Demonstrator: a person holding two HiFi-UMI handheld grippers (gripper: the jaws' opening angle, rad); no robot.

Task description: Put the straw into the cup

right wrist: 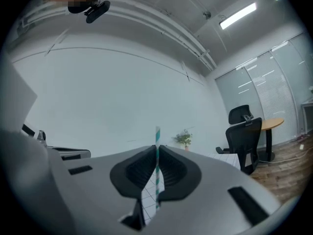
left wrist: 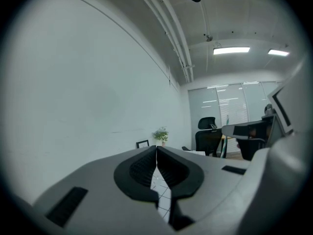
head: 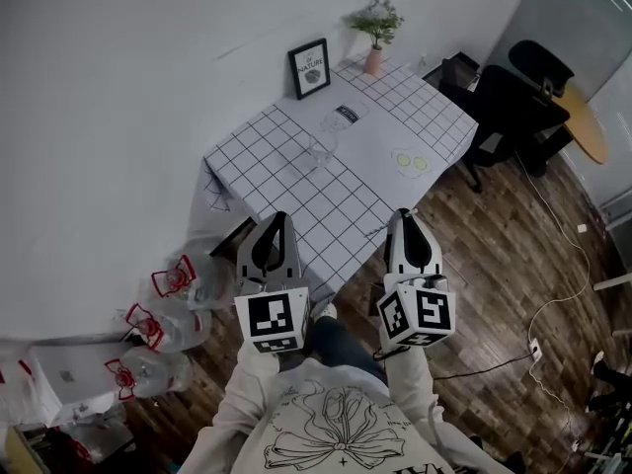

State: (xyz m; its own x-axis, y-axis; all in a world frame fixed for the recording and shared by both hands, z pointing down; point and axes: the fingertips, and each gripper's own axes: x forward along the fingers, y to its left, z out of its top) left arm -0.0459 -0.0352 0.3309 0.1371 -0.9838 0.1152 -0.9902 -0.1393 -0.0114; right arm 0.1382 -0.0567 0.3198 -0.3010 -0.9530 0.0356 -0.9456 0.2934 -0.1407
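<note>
Teal-and-white striped paper straw (right wrist: 157, 136) is gripped upright in the jaws of the right gripper (right wrist: 156, 153), likely for end-first insertion. Clear glass cup (head: 322, 148) is seen well ahead on the grid-patterned bench (head: 286, 200); left gripper (left wrist: 156, 153) is closed, empty.

The black picture frame (head: 310, 68) at the back of the table (head: 296, 181) has the word "NATURE" in big letters; the small line above it is too tiny to read. A small card (head: 346, 113) on the table has a dark strip, but its print is too small to read. The cubes on the left gripper (head: 280, 218) and right gripper (head: 404, 215) show black and white square patterns, not letters.
</note>
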